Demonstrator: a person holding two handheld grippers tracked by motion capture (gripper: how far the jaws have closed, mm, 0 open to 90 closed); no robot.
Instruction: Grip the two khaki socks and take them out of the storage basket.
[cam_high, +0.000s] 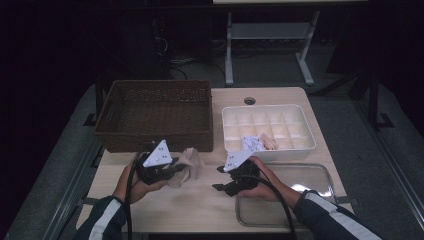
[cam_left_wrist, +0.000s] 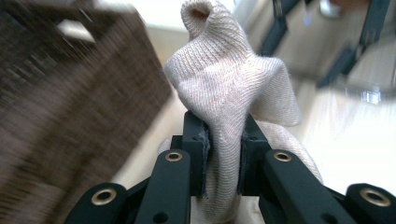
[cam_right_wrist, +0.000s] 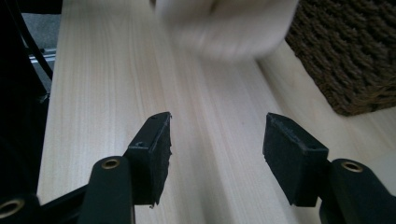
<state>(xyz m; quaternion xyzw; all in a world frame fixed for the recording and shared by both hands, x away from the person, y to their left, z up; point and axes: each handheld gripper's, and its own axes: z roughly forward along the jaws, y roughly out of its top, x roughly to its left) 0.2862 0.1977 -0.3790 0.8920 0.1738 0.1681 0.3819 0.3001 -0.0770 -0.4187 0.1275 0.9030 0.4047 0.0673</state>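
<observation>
Between the two grippers, just left of centre in the lower half of the high view, a beige sock (cam_high: 189, 165) hangs bunched from the left gripper (cam_high: 176, 169), whose jaws are clamped on its middle. The left gripper view shows the knit pinched between the two pads, one end curling up toward the top of the frame (cam_left_wrist: 224, 79) and the rest drooping below. The right gripper (cam_high: 220, 178) sits to the sock's right with its jaws apart and nothing between them; in its own view the sock is a pale blur at the top centre (cam_right_wrist: 226, 25), straight ahead of the gap. The sock's long axis seems to run roughly upright across that gap, so the right gripper looks placed to take the free end. A wicker basket (cam_high: 155, 112) stands behind, in the upper left.
</observation>
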